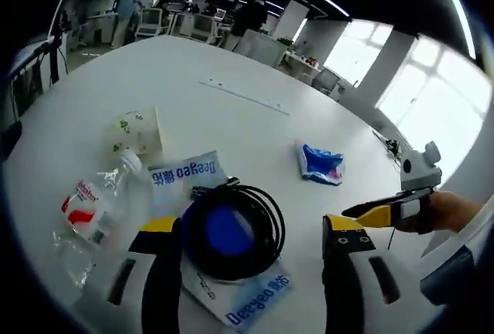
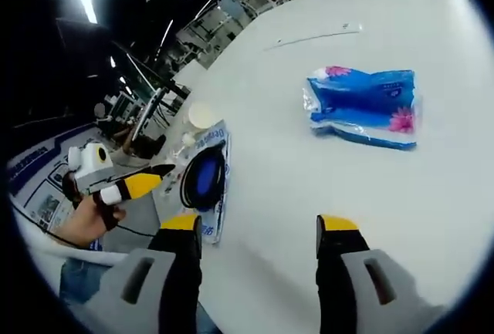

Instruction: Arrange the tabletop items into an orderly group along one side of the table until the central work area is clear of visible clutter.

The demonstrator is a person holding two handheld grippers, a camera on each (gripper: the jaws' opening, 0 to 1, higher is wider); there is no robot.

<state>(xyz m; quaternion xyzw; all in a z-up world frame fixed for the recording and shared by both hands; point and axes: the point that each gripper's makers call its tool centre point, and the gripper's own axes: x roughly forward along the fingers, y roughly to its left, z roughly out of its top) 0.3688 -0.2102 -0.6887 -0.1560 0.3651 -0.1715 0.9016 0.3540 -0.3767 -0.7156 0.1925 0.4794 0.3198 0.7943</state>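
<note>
Nearest the left gripper [image 1: 255, 234] in the left gripper view, between its spread, empty jaws, lies a coil of black cable [image 1: 234, 230] around a blue disc, resting on a white printed packet [image 1: 231, 291]. Beyond all this the white table [image 1: 231, 129] stretches away. A second printed packet [image 1: 185, 172] lies just past the coil. Off the left jaw's outer side a clear plastic bottle [image 1: 96, 203] with a red label lies on its side, and a paper cup [image 1: 135, 132] lies tipped over just beyond it. Ahead and toward the right jaw's side, well apart from the coil, sits a blue tissue pack [image 1: 320, 163]. The right gripper [image 1: 390, 210] comes in from the right, held by a hand [image 1: 451, 210].

The right gripper view shows the tissue pack [image 2: 363, 106] much larger, ahead of the right gripper [image 2: 258, 230] and slightly toward its right jaw, clear of the open, empty jaws. Bare table [image 2: 293, 187] lies between the jaws. To the left the cable coil [image 2: 204, 178] and packets look small, with the cup [image 2: 202, 115] beyond. The left gripper [image 2: 131, 186] enters there; whether its yellow tips are apart cannot be told from this angle.
</note>
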